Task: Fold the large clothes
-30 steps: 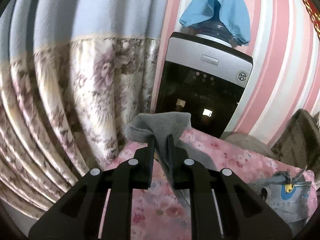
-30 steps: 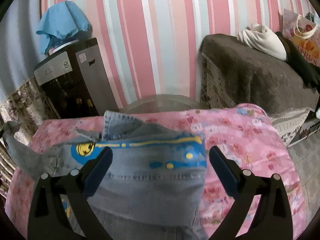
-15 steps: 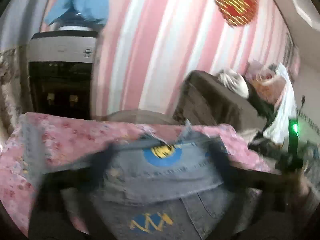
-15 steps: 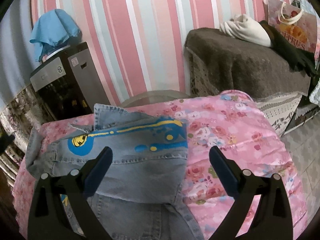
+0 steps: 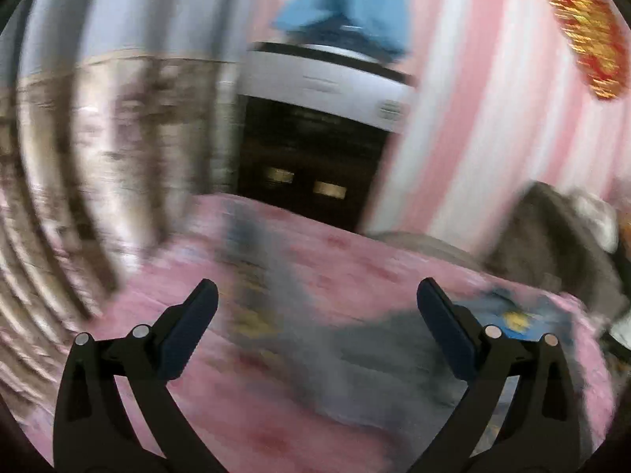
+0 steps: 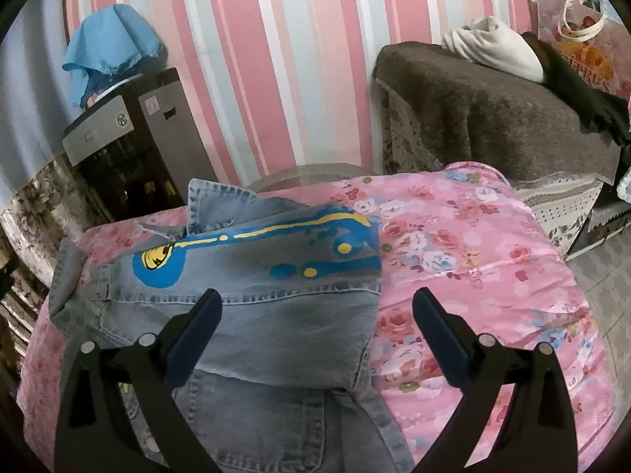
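Both tongs stand spread wide, gripping nothing. Under the right tongs (image 6: 315, 307) a denim jacket (image 6: 276, 315) lies partly folded on a pink floral cover (image 6: 473, 268). Beneath the left tongs (image 5: 315, 303) the blurred jacket's sleeve (image 5: 276, 276) lies flat. Beyond stand a water dispenser (image 6: 134, 138) and a striped wall (image 6: 276, 59).

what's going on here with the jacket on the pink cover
A person is folding a denim jacket on a pink floral cover, working with a gripper in each hand. Neither gripper holds anything at this moment. The right gripper hangs open over the jacket, whose right side is already folded in. The left gripper is open too, aimed at the jacket's left sleeve, which lies out on the cover; that view is badly blurred.
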